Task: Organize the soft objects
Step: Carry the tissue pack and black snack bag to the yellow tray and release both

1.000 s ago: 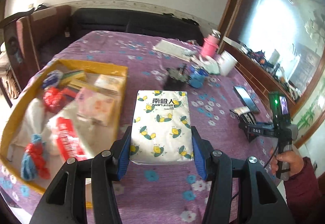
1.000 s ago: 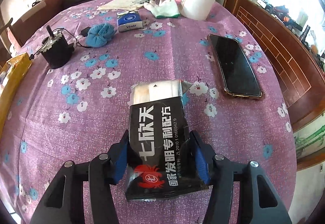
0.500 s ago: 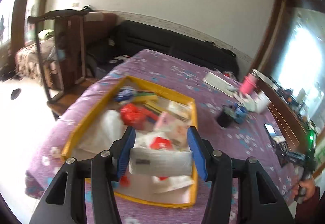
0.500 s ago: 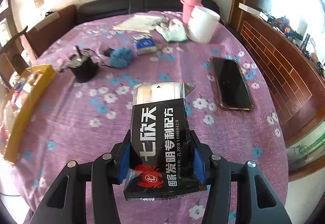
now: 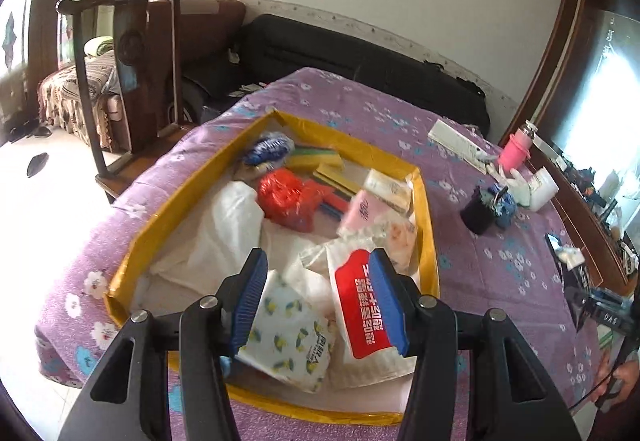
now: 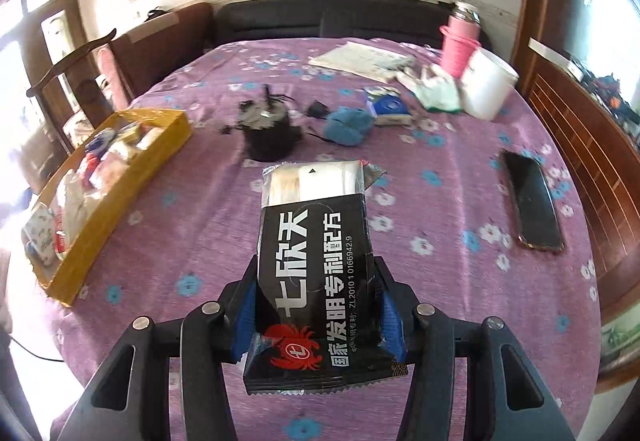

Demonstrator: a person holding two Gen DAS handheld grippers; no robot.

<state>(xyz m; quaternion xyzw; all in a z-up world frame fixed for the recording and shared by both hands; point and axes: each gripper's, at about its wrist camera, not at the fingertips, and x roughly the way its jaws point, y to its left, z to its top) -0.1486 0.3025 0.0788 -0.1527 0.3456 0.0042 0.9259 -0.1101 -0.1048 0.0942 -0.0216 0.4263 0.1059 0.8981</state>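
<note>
Left gripper: jaws apart, empty, above lemon-print tissue pack in yellow box.
Right gripper: clamped on black packet.

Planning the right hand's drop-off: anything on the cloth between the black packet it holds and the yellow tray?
Nothing visible does. The black packet sits in the right gripper; the purple cloth toward the yellow tray is bare. The black pot stands farther back, off that line.

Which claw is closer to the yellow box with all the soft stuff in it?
Left. The left gripper hangs right over the yellow box. The right gripper is off to the side, over the purple tablecloth, clamping a black packet.
</note>
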